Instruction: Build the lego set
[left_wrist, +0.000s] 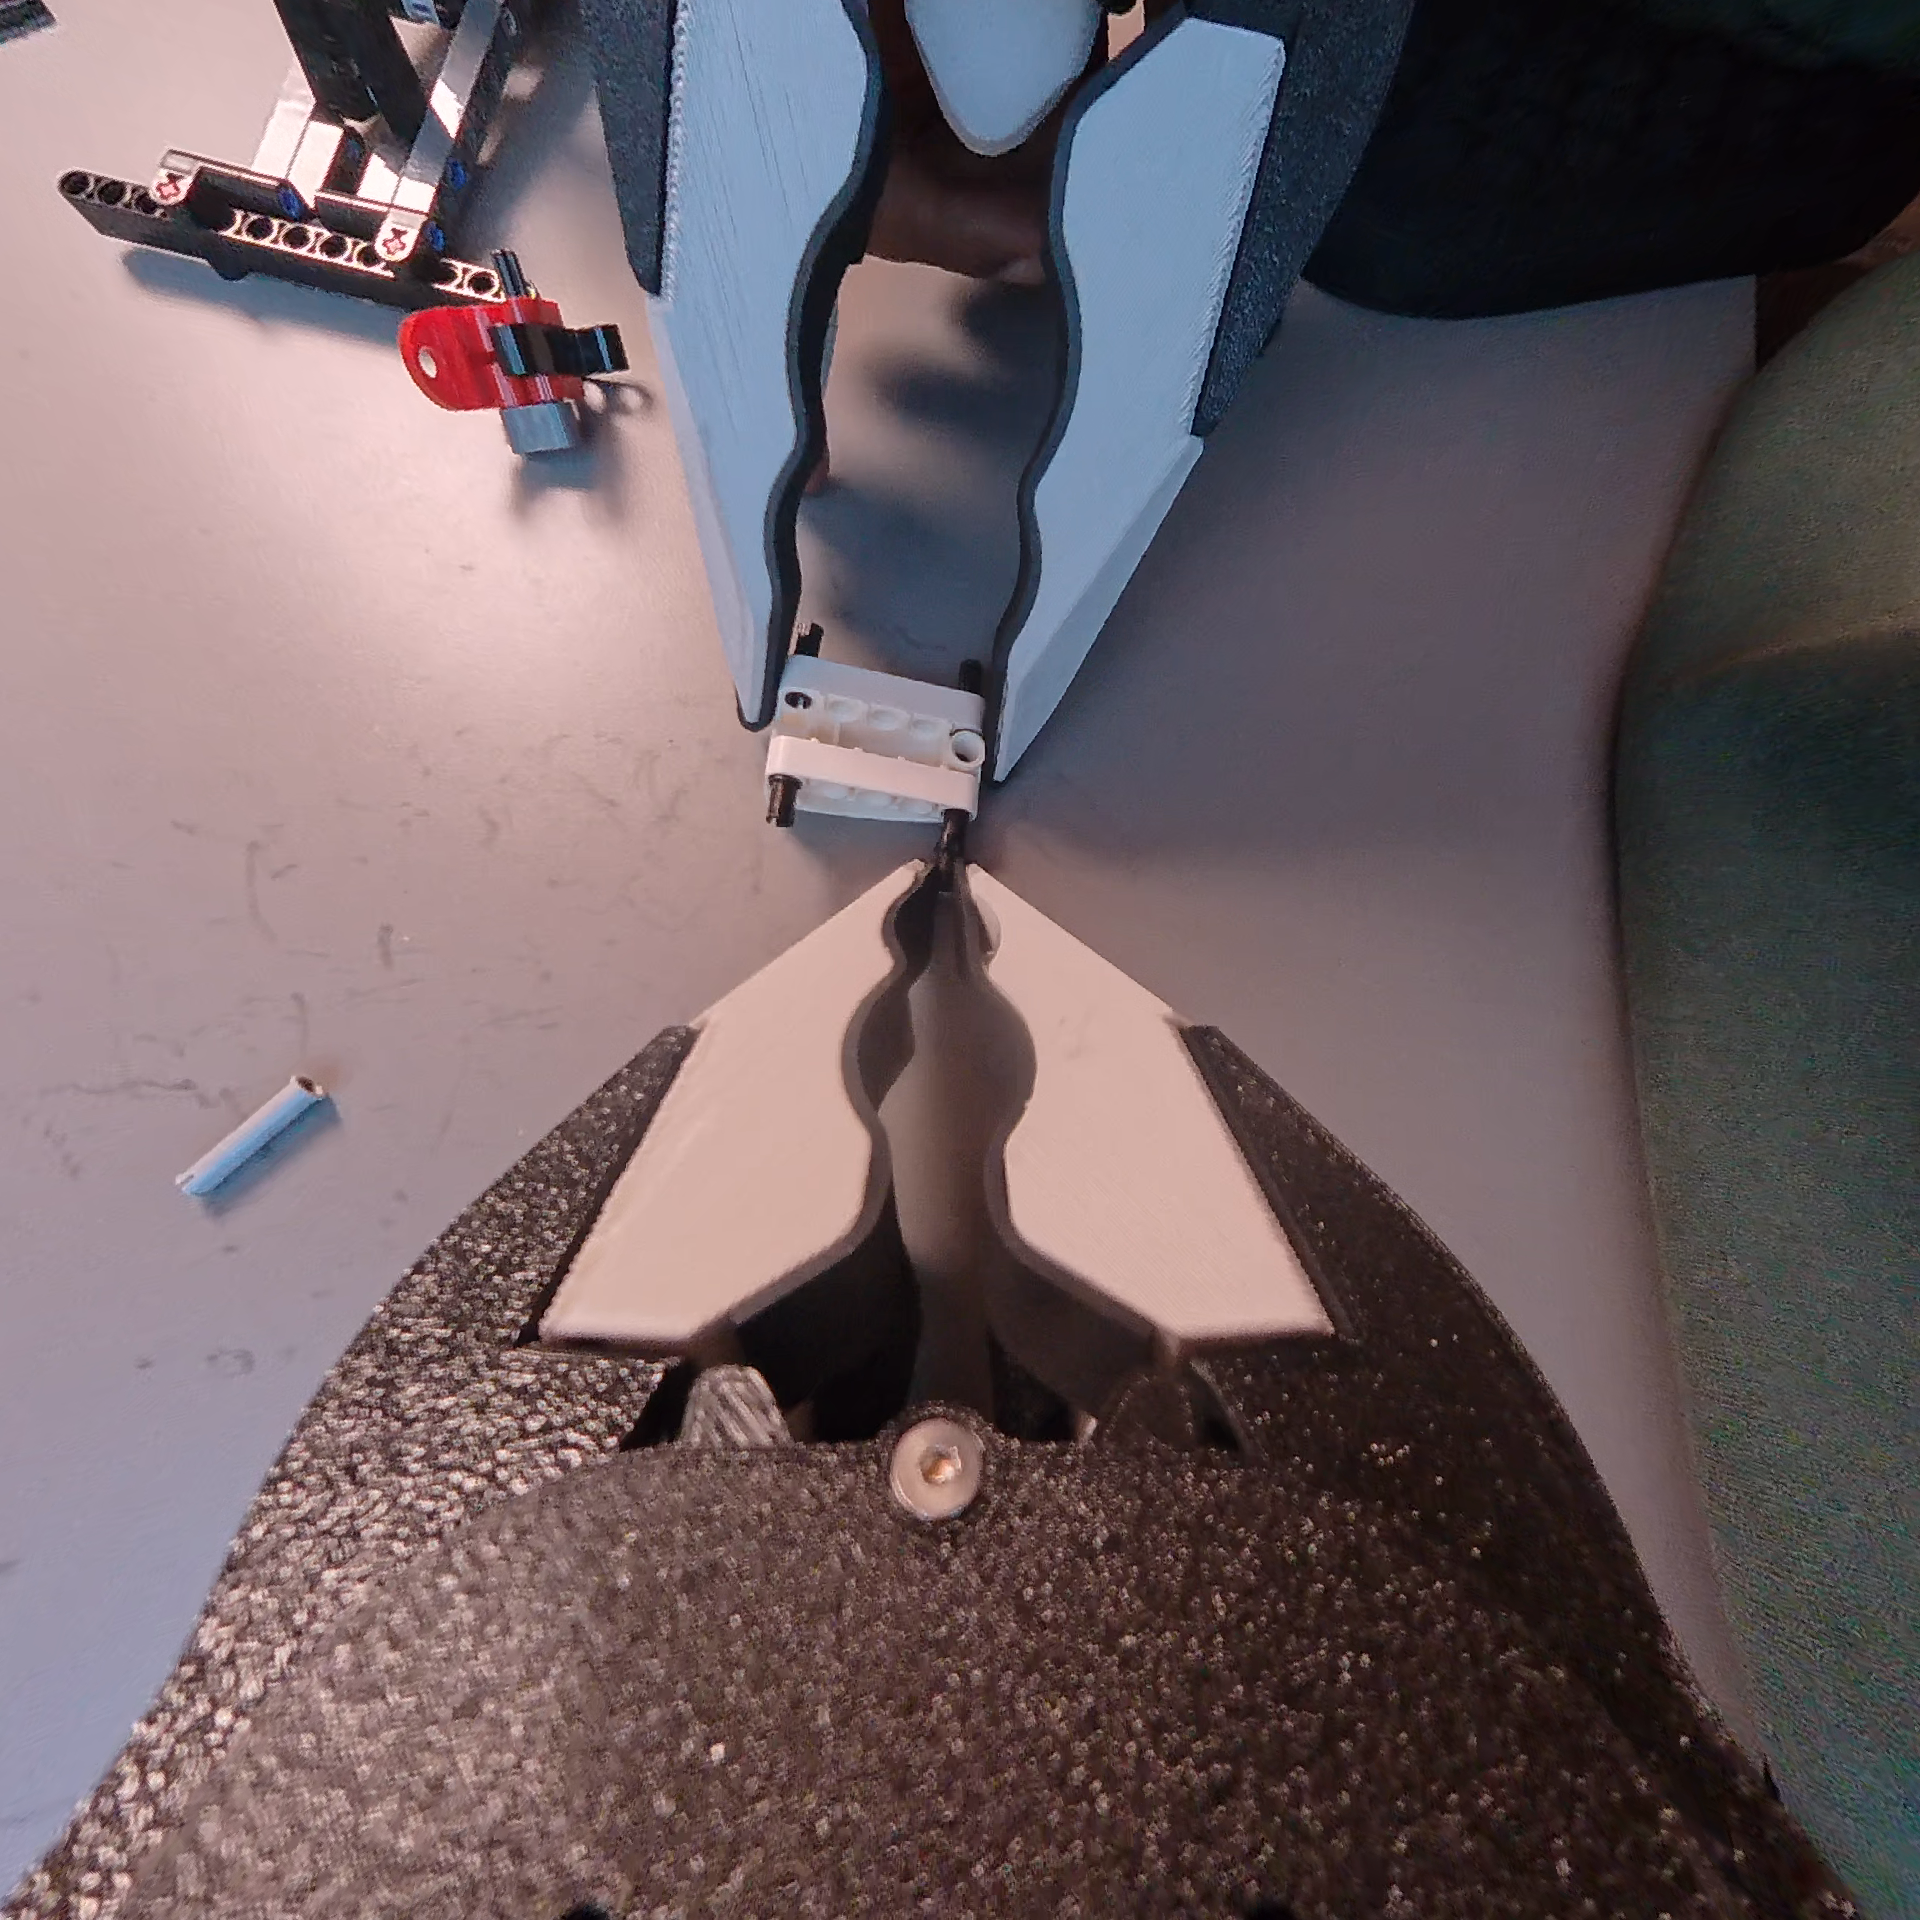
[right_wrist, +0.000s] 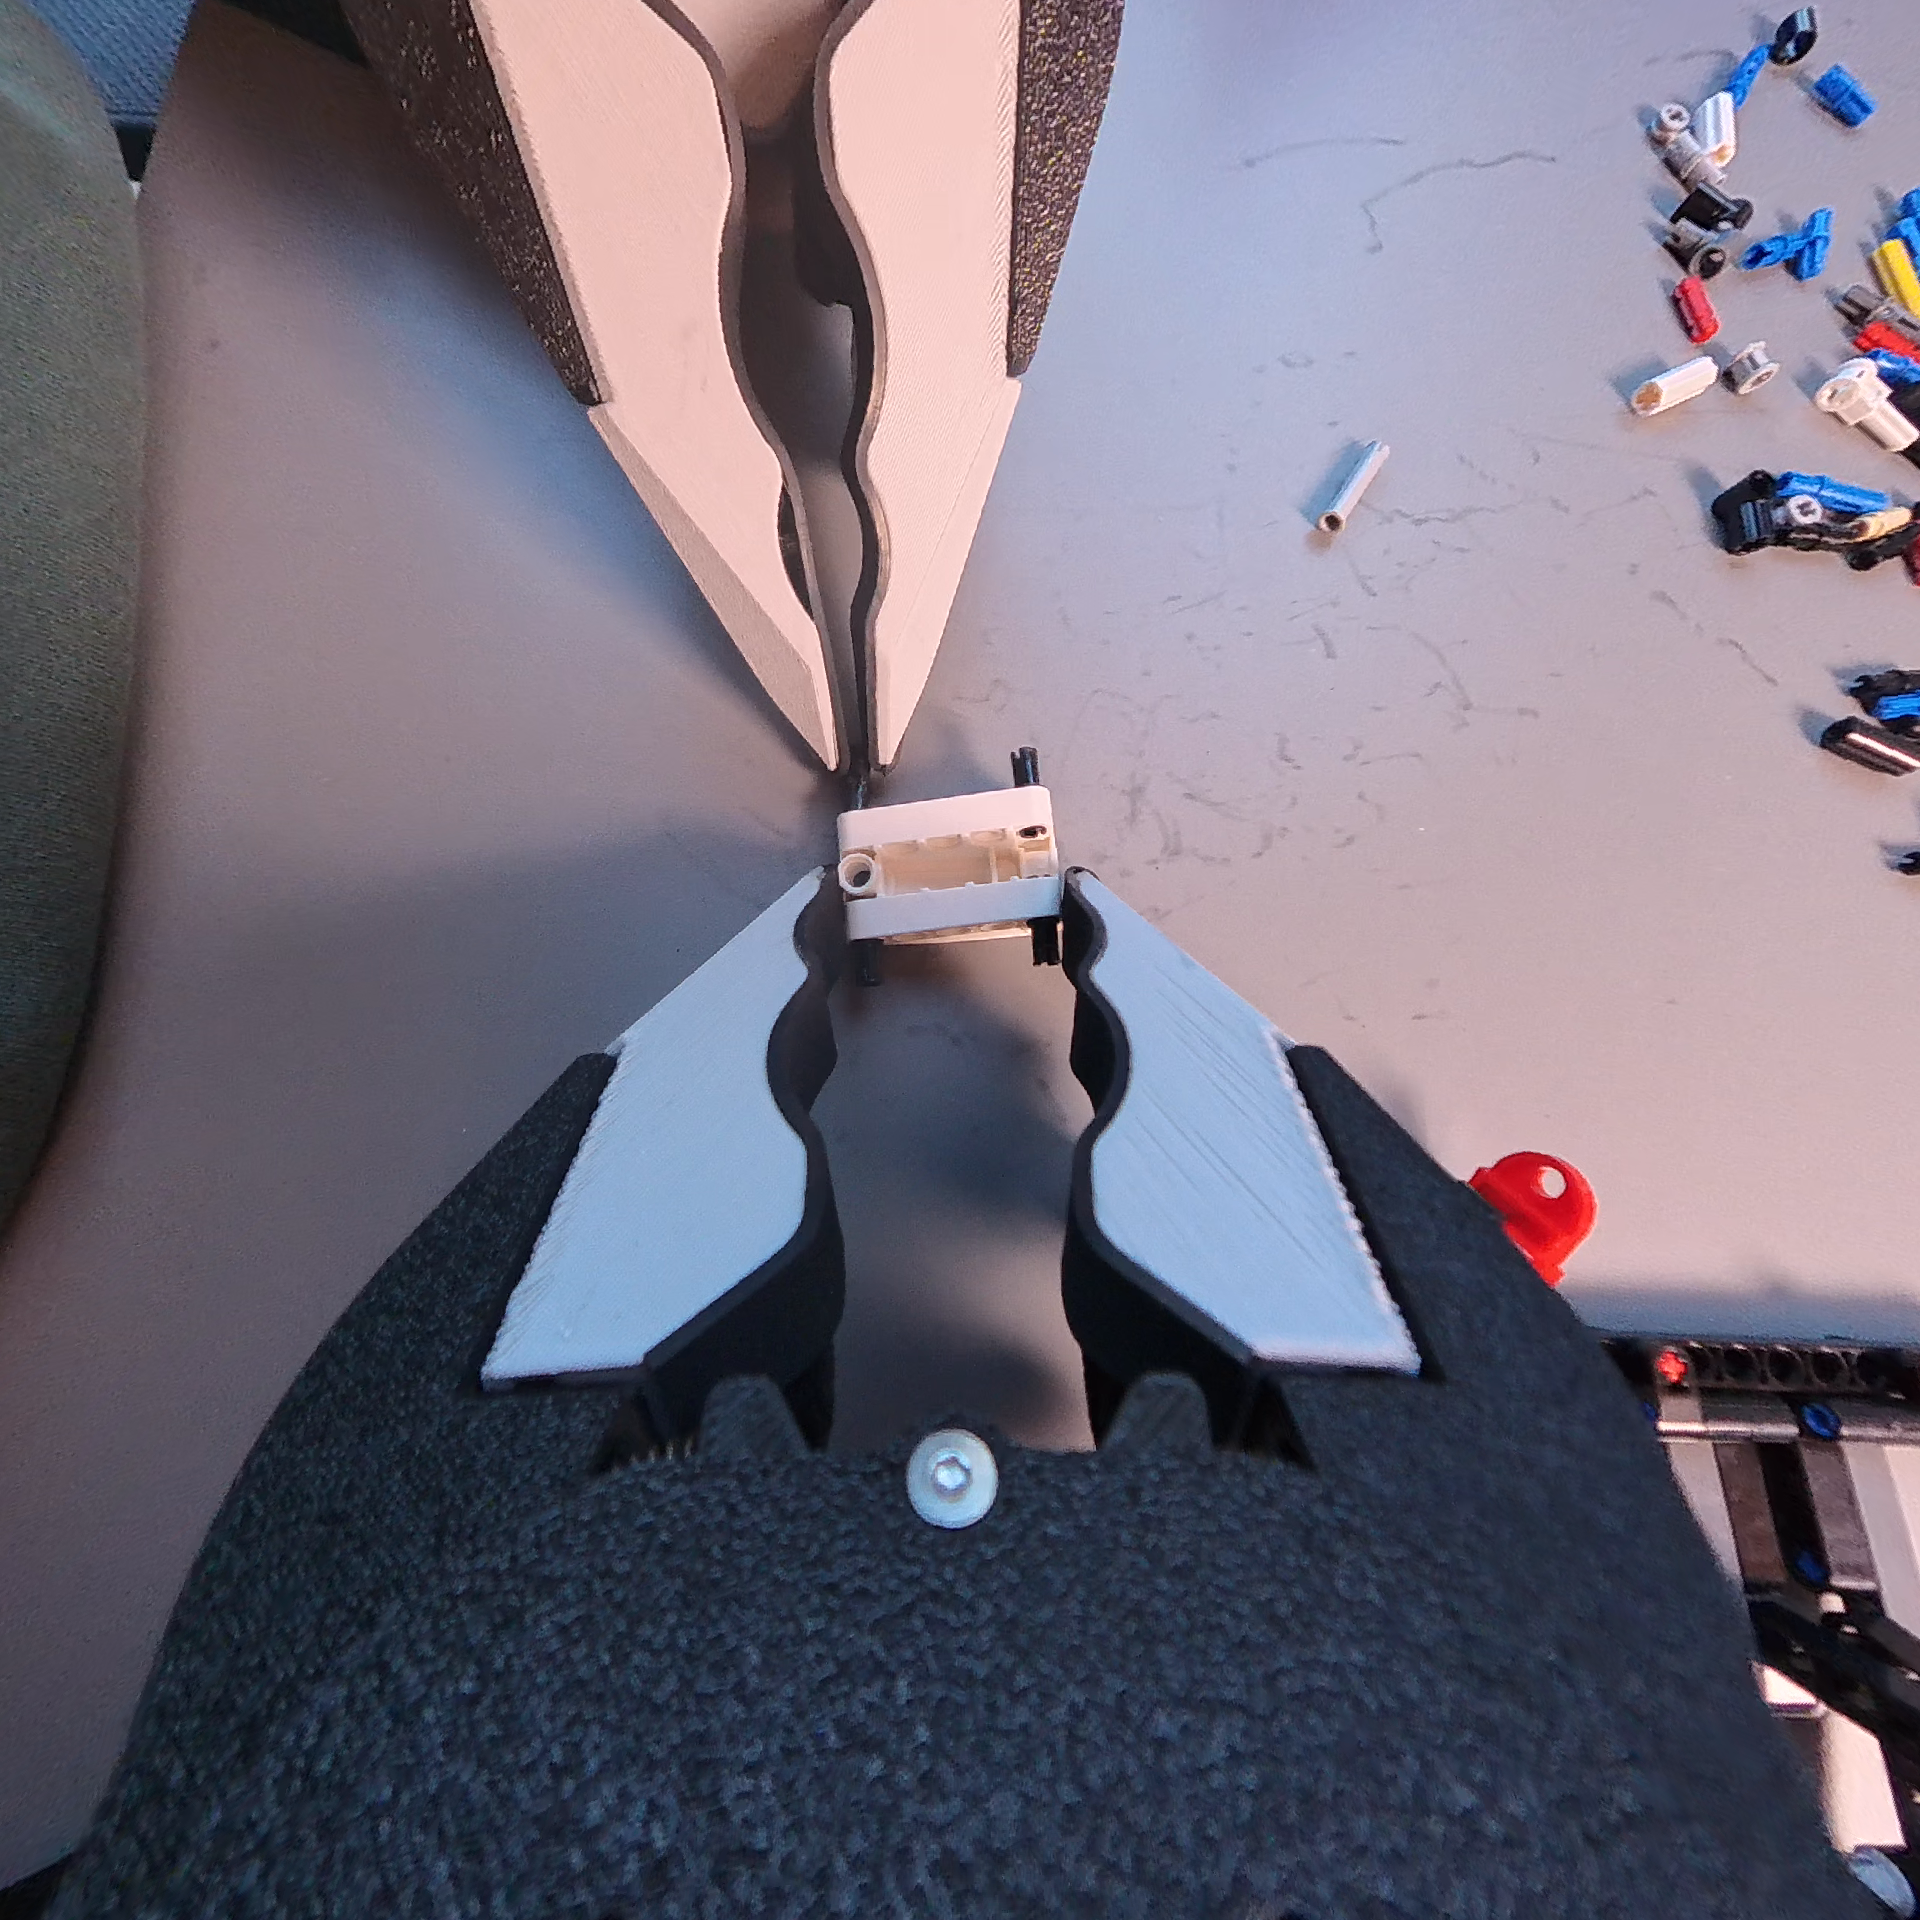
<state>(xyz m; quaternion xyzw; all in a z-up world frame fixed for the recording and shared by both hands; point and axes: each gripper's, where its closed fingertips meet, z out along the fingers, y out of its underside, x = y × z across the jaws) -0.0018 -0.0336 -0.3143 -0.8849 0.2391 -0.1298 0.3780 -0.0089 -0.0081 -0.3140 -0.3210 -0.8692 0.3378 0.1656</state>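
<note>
White lego frame piece at frame centre, off the grey counter or just above it, can't tell. Rectangular, open middle with ribbed interior, round holes at the corners, short black pins sticking out at its corners. Right gripper fingers part-spread, clamping the frame by its two short ends. Left gripper comes in from 12 o'clock in the right wrist view, fingers pressed together on a black pin at the frame's corner. Grey axle tube lying loose at 2 o'clock. Pile of small blue, black, white, red, yellow parts at 2–3 o'clock. Red piece at 4 o'clock; black-and-grey built assembly at 4–5 o'clock.
</note>
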